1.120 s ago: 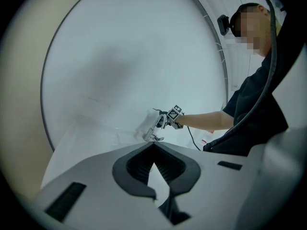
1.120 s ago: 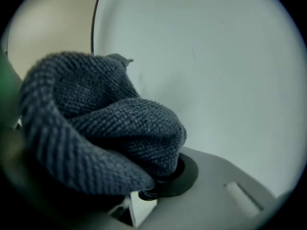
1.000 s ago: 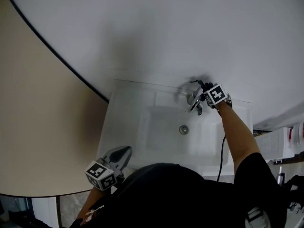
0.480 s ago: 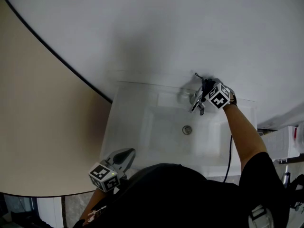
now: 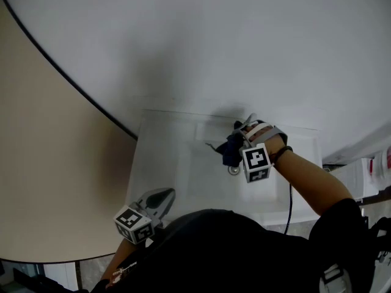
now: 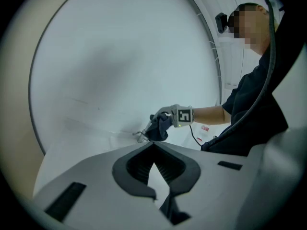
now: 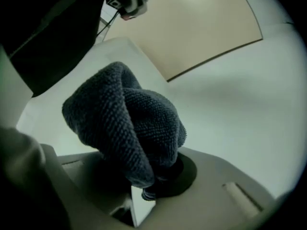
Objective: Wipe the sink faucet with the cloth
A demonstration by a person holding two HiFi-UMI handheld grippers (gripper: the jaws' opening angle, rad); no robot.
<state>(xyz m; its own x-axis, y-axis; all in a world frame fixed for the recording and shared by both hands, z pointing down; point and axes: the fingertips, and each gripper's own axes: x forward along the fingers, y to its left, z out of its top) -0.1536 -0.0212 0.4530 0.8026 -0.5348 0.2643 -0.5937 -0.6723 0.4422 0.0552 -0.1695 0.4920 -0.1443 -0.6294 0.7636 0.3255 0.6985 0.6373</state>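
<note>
A dark grey-blue cloth (image 5: 229, 154) is bunched in my right gripper (image 5: 239, 140), which hangs over the white sink (image 5: 165, 157) near the drain (image 5: 234, 171). The right gripper view shows the cloth (image 7: 127, 123) pinched between the jaws of the right gripper (image 7: 144, 178), which have just been closing on it. In the left gripper view the chrome faucet (image 6: 140, 136) stands just left of the cloth (image 6: 159, 127); in the head view my hand mostly hides it. My left gripper (image 5: 160, 197) is held at the sink's near left corner, its tips together with nothing between them (image 6: 153, 146).
A beige curved panel (image 5: 49, 163) with a dark edge lies to the left of the sink. A white wall (image 5: 244, 41) rises behind it. A black cable (image 5: 289, 203) hangs along my right arm. Small items (image 5: 379, 170) sit at the right edge.
My right gripper left the faucet and swung down and left over the basin, rolling over so that the cloth now shows in front. The left gripper stayed put.
</note>
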